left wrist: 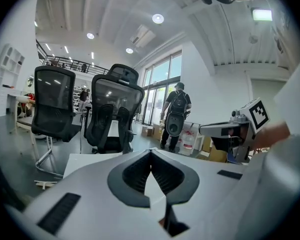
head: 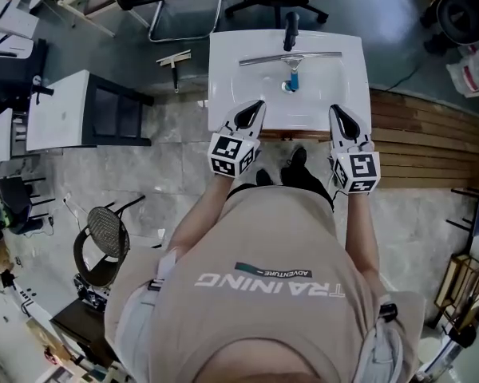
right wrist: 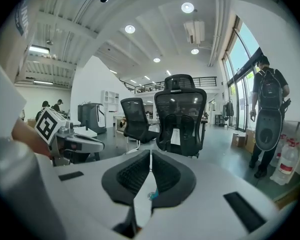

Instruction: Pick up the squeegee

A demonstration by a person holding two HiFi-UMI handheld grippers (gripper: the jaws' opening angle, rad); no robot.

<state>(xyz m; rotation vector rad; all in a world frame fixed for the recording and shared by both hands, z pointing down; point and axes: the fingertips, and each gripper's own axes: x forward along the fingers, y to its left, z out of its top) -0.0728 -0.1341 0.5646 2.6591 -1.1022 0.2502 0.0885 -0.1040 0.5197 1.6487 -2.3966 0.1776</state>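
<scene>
**One silver-bladed, black-handled squeegee (head: 263, 58) not yet taken; both tools closed and empty**

Head view: the squeegee lies in the far part of the white rectangular washbasin (head: 223, 78). Its blade runs crosswise and its handle points to the far rim. The left gripper (head: 250, 116) and the right gripper (head: 341, 120) sit over the near rim, level with each other and well apart from the squeegee.

Left gripper view: the jaws are pressed together with nothing between them. The squeegee is not in view.

Right gripper view: the jaws are likewise together and hold nothing.

Assessment: the squeegee is probably light and stiff. The metal blade channel looks slick and narrow, and the rubber edge would yield under pressure. The black handle is the sounder hold, being thicker, less slippery and central, so the blade should hang balanced. The jaws must part before any approach.
</scene>
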